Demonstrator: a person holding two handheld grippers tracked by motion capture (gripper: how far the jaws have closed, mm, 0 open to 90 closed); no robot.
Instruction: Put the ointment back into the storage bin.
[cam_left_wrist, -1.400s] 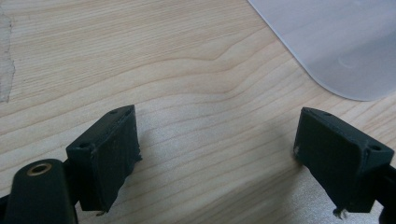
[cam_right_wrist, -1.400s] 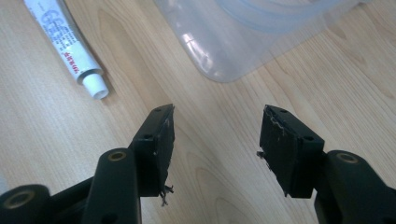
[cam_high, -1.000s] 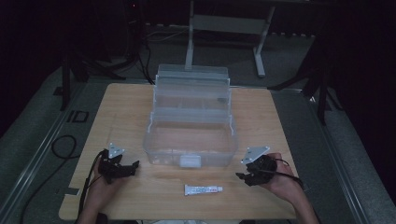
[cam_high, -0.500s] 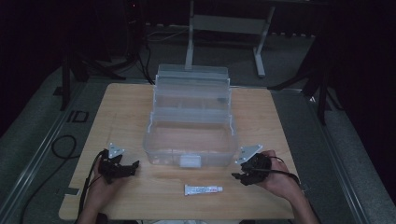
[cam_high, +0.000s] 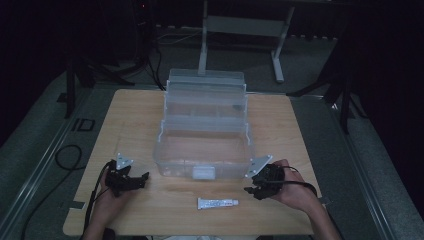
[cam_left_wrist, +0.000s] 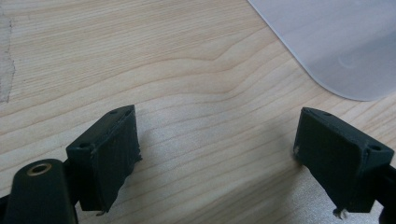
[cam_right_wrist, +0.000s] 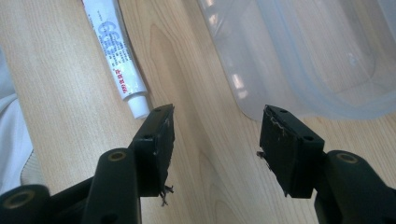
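Dark floor surrounds the wooden table (cam_high: 135, 115), where an open clear box (cam_high: 202, 145) stands. Both the left gripper (cam_high: 142, 178) and right gripper (cam_high: 248, 190) rest spread, empty. Likely nothing has started; the right one must swing onto the nearby tube (cam_high: 217, 203).

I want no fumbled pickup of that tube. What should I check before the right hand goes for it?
1. Right tongs open: ok, jaws apart with nothing between them.
2. Small white printed tube free to grasp: ok, it lies flat on the light wooden table, apart from the box.
3. Clear plastic storage box open: ok, lid up.
4. Left tongs out of the way: ok, open over bare wood.
5. Tube cap tight: cannot tell.
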